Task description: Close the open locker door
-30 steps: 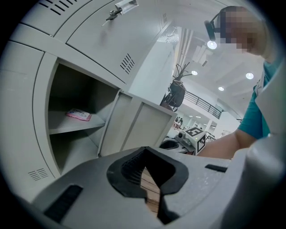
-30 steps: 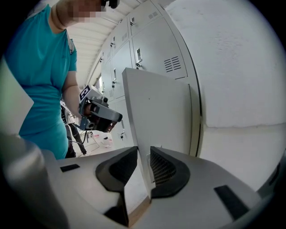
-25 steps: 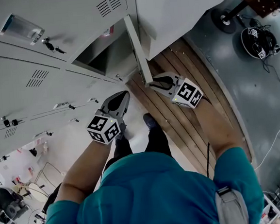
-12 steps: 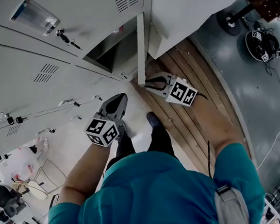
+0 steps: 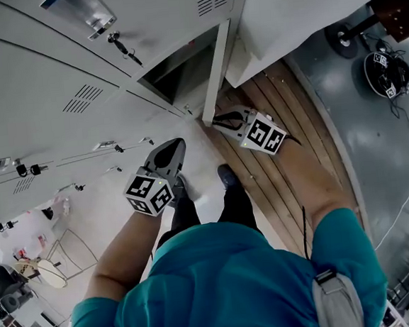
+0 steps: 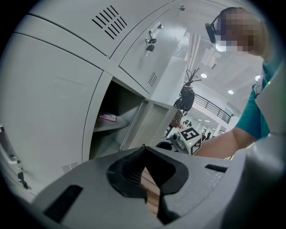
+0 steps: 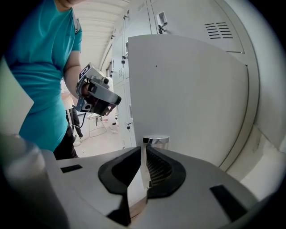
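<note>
I am looking down the front of a bank of pale grey metal lockers [image 5: 55,80]. One pale grey sheet-metal locker door [image 5: 218,72] is standing open, swung out from its compartment and showing edge-on from the head camera above brown wooden floor planks [image 5: 266,171].

I am holding the right gripper [image 5: 218,120] at the lower free corner of that door. In the right gripper view the door's broad face [image 7: 187,98] is filling the frame, with a small round chrome knob [image 7: 155,141] sitting just beyond the fingers. The fingers of the right gripper [image 7: 144,154] have just been closing. They are now standing narrow, pinching the thin edge of the door between the black ribbed pads.

The left gripper [image 5: 181,141] is hanging lower in the head view, beside the closed lockers and well apart from the door. Its view is looking into the dark open compartment [image 6: 111,125], where a small pink item [image 6: 108,117] is lying on a shelf. The fingers of the left gripper [image 6: 143,147] are drawn together at the tips, with nothing between them and only floor showing through the slit.
</note>
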A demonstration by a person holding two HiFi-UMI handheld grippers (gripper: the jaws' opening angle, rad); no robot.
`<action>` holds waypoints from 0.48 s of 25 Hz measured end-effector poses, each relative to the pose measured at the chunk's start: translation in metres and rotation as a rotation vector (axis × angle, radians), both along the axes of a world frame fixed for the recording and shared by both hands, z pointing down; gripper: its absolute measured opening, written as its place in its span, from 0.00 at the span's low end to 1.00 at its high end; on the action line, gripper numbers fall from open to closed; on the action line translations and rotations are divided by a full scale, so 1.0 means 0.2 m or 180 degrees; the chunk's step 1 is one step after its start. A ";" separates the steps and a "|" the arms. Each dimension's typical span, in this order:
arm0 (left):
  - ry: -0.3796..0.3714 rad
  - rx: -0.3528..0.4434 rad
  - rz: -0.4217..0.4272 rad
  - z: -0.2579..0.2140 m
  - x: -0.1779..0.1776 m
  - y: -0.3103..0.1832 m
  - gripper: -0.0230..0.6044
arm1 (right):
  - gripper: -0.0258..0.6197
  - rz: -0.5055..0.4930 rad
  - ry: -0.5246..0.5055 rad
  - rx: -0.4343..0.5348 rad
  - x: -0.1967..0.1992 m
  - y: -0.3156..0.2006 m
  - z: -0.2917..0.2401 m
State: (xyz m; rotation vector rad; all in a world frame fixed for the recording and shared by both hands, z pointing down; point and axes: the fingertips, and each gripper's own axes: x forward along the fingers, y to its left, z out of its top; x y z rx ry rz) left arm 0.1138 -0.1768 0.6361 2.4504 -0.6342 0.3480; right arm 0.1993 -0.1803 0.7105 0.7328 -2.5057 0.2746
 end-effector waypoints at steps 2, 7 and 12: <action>0.0000 -0.0008 -0.0027 0.01 -0.03 -0.01 0.04 | 0.09 0.0001 0.0011 0.0013 -0.02 -0.02 0.00; 0.0012 -0.0023 -0.0094 0.01 -0.10 -0.04 0.04 | 0.08 0.0041 0.0037 0.0038 -0.09 -0.09 0.01; 0.0029 -0.0029 -0.0163 0.01 -0.17 -0.07 0.04 | 0.08 0.0209 0.0073 0.0057 -0.13 -0.16 0.03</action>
